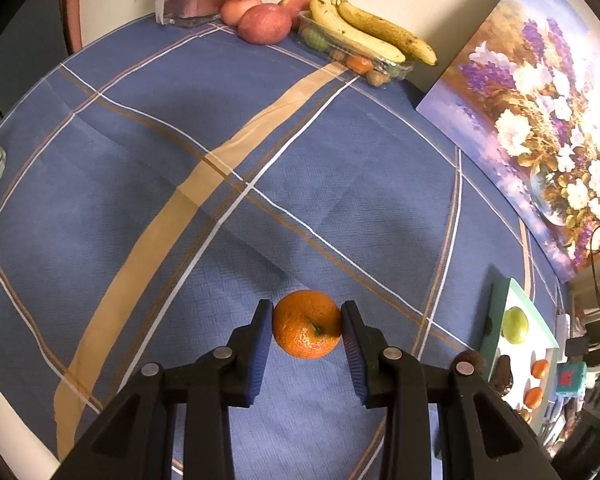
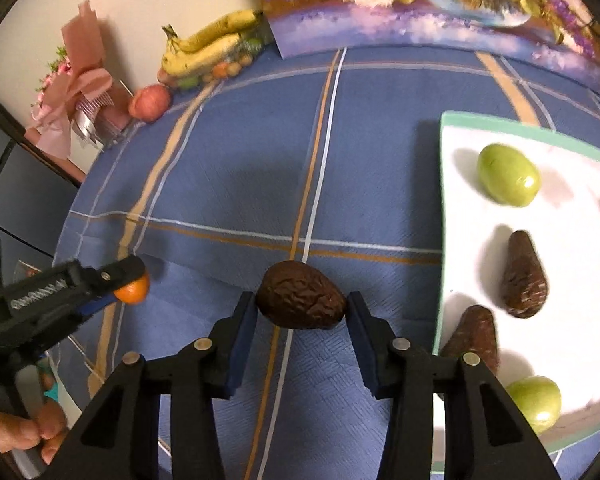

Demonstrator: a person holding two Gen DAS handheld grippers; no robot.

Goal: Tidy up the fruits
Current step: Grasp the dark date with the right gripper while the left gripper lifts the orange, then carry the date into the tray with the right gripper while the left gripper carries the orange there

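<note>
Left gripper (image 1: 307, 330): fingers are clamping the mandarin (image 1: 307, 324) above the tabletop (image 1: 180, 208).
Right gripper (image 2: 302, 312): fingers are flanking the avocado (image 2: 301, 300), apparently touching, lying beside the tray (image 2: 446, 200).

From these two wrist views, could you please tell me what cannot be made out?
- Right wrist view: the tray's right side is cut off by the frame edge; an orange fruit there is only a sliver.
- Right wrist view: one brown avocado on the tray is partly hidden by the right gripper.
- Left wrist view: small fruits in the clear box lie under the bananas, too small to identify.
</note>
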